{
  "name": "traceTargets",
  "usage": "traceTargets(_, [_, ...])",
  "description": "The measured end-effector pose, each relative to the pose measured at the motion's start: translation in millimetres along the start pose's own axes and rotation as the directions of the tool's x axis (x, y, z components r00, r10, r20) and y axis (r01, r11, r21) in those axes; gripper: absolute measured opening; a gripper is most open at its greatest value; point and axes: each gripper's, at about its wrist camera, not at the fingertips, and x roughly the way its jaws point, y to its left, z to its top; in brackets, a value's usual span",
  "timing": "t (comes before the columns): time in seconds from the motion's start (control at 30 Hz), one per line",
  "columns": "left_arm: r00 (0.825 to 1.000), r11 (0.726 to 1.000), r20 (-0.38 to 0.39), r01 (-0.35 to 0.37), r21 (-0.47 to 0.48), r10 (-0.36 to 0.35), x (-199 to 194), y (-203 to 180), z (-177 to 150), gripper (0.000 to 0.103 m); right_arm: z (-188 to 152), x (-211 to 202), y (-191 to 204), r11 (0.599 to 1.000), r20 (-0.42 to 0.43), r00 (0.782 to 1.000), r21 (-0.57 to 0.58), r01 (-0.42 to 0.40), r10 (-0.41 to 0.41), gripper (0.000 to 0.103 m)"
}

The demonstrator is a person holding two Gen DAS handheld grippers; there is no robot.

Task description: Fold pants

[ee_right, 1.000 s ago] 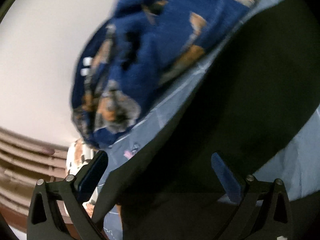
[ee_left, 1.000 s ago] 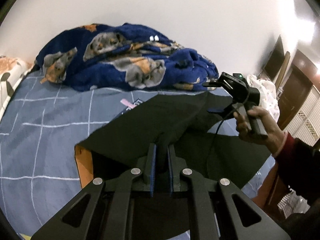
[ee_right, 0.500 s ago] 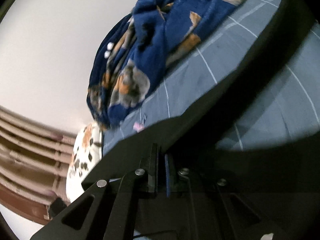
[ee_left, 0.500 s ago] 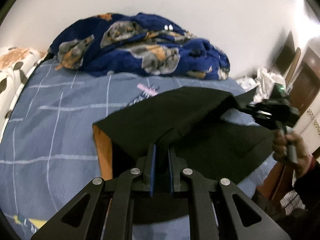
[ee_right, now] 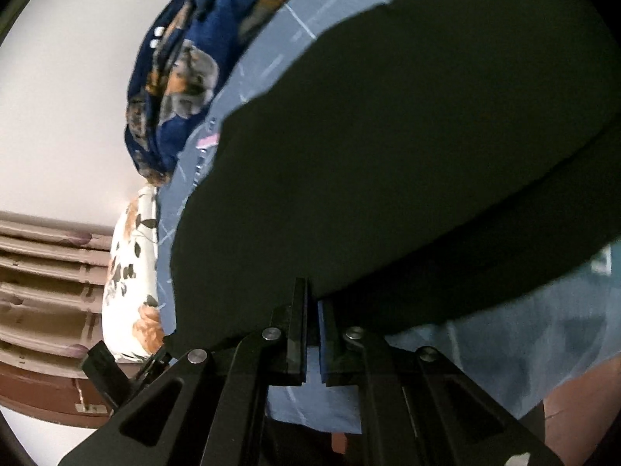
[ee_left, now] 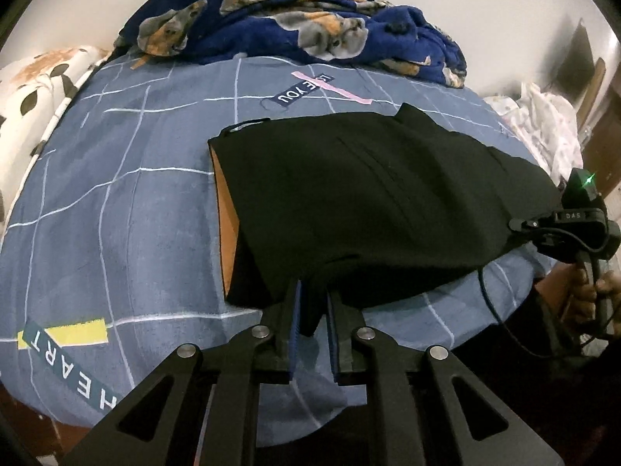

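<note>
Your left gripper [ee_left: 313, 310] sits at 6 o'clock in its own view, its 2 blue-lined fingers [ee_left: 295, 322] drawn close together and pinching the near hem of the black pants [ee_left: 368, 209]; your right gripper [ee_right: 312, 324] is likewise closed on a black edge of the same garment, its 2 fingers nearly touching around the cloth. The pants lie across the blue grid-patterned bedsheet [ee_left: 128, 209], folded over so the top layer covers most of the lower one; an orange lining [ee_left: 227, 233] shows along the edge at 9 o'clock of the garment. From the left view, your right hand [ee_left: 594, 295] holds the other tool at 3 o'clock, at the garment's far corner. A navy dog-print blanket [ee_left: 295, 19] is heaped at 12 o'clock, well apart from the pants; a floral pillow [ee_left: 35, 93] rests at 10 o'clock; the sheet's "HEART" label [ee_left: 66, 357] lies at 8 o'clock.
</note>
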Motion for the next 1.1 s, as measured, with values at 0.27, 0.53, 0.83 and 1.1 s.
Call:
traceTargets(0.27, [0.998,0.998,-0.036,-0.054,0.011,0.054,-2.0,-1.8,1.0,0.024,-3.8,1.3,-6.1,1.000,-0.007,1.000,0.014,-0.013,0.014,0.006])
traceTargets(0.53, [0.976,0.982,0.104,-0.188,-0.031,0.190,-46.3,-3.7,12.6,0.041,-6.2,6.2,-17.9,0.994,-0.006,0.996,0.064,-0.093,0.094,0.006])
traceTargets(0.83, [0.993,0.992,0.111,-0.062,0.107,0.050,1.9,-73.1,41.4,0.041,-7.3,8.7,-21.8,0.990,0.000,0.992,0.060,-0.127,0.127,0.006])
traceTargets(1.1, [0.999,0.997,0.008,-0.042,0.064,0.041,69.3,-71.9,38.0,0.041,5.6,-17.1,-33.9,0.991,0.041,0.992,0.048,-0.125,0.123,0.011])
